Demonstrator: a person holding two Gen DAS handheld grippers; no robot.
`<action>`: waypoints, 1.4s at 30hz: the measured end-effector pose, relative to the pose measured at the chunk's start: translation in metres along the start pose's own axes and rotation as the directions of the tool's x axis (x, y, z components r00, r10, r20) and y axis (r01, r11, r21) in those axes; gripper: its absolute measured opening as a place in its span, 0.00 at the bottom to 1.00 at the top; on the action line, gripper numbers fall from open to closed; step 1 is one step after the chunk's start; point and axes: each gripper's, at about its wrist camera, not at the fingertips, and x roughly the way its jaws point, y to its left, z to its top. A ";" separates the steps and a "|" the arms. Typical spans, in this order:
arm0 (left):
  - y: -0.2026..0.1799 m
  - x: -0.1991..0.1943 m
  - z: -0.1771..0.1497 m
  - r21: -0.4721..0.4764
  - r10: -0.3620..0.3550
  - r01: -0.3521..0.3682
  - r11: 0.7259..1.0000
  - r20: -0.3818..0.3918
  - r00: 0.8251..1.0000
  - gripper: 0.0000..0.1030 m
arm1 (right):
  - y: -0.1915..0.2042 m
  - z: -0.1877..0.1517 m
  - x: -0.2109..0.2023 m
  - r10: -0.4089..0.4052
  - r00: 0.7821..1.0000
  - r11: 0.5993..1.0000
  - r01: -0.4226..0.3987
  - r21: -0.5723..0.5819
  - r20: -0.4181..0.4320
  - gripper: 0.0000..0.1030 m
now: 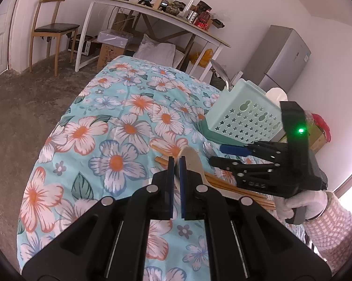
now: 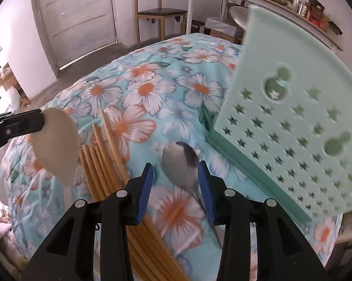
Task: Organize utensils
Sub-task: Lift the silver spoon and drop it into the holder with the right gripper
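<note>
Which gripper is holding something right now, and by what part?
The left gripper holds the wooden spoon by the rim of its bowl. The right gripper holds nothing; its open jaws straddle the metal spoon.

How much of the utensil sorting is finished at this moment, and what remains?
Done: a pale utensil and a metal one already stand in the mint-green star-perforated plastic holder. In hand: the left gripper pinches the light wooden spoon; the right gripper, open, straddles the metal spoon. Left: the bamboo chopsticks on the floral cloth.
</note>
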 end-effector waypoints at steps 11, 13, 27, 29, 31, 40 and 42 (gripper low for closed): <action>0.000 0.005 -0.002 -0.011 -0.002 0.002 1.000 -0.005 1.000 0.03 | -0.003 -0.012 0.003 -0.018 0.999 0.998 0.015 0.063 0.042 0.05; 0.002 0.004 -0.003 -0.017 0.000 0.000 1.000 -0.005 1.000 0.03 | -0.007 -0.015 -0.008 -0.019 0.998 0.997 0.014 0.072 0.059 0.04; -0.008 -0.017 0.004 0.000 0.009 -0.009 1.000 0.056 0.998 0.03 | -0.050 -0.021 -0.117 -0.008 0.946 0.962 -0.081 0.260 0.325 0.02; -0.013 -0.022 0.006 0.009 0.007 -0.008 1.000 0.071 0.997 0.03 | -0.056 -0.027 -0.139 -0.011 0.929 0.954 -0.101 0.281 0.371 0.02; -0.019 -0.027 0.008 0.022 0.006 -0.007 1.000 0.088 0.996 0.03 | -0.058 -0.032 -0.156 -0.023 0.912 0.951 -0.107 0.292 0.409 0.02; -0.048 -0.064 0.033 0.078 -0.011 -0.006 0.997 0.225 0.974 0.03 | -0.066 -0.048 -0.207 -0.052 0.842 0.941 -0.138 0.308 0.536 0.02; -0.053 -0.073 0.043 0.086 -0.023 0.001 0.996 0.255 0.967 0.02 | -0.068 -0.052 -0.217 -0.062 0.827 0.940 -0.139 0.311 0.558 0.02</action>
